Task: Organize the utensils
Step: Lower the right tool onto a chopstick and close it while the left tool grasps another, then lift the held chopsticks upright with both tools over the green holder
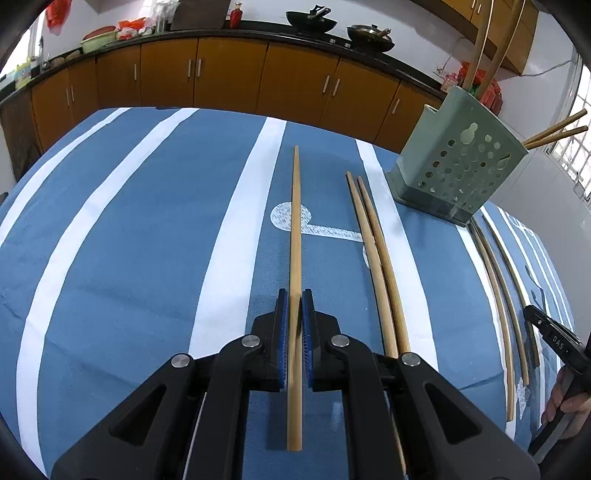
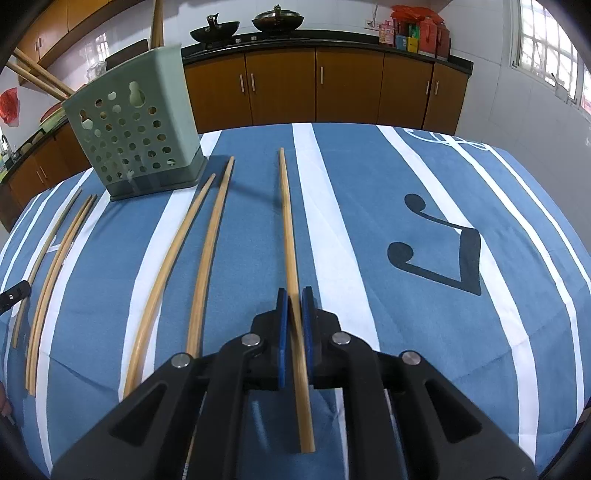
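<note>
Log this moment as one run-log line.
left gripper: shut on chopstick | right gripper: shut on chopstick | green holder: upright on cloth, some chopsticks inside

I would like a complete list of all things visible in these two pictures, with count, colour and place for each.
held chopstick: one, light wood, clamped in left gripper.
second held chopstick: one, light wood, clamped in right gripper.
loose chopsticks: several, light wood, lying on the cloth around the holder.
utensil holder: one, pale green, perforated, standing on the cloth, chopsticks already inside.
tablecloth: one, blue with white stripes, covering the table.
woks: two, black, on the far counter.
cabinets: brown, below the counter.
left gripper: black, blue pads, shut.
right gripper: black, blue pads, shut.
</note>
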Demonstrator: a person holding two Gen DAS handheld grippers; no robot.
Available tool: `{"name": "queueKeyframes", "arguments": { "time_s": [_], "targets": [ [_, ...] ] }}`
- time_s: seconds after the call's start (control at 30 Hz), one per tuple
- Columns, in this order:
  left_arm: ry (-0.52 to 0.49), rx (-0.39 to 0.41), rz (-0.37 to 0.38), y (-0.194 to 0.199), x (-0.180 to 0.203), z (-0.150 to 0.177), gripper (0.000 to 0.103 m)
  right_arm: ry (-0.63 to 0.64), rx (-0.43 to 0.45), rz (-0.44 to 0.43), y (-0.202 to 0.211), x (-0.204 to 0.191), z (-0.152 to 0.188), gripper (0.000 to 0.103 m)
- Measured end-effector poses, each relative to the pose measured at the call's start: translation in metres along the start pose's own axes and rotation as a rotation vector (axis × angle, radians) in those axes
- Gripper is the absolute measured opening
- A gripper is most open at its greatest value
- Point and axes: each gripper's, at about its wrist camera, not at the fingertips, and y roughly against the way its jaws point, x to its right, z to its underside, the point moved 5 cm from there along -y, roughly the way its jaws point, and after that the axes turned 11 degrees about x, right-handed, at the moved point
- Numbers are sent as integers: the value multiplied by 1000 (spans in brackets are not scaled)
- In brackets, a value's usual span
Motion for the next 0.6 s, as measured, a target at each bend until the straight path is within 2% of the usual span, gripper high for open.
{"name": "queueKeyframes", "arguments": {
  "time_s": [0.37, 0.6],
  "targets": [
    [-12, 0, -10, 0, 1, 0, 8, -7, 0, -6, 0, 2, 0, 10],
    [-129, -7, -79, 5, 11, 7, 8, -16, 0, -2, 5, 4, 4, 14]
  ]
}}
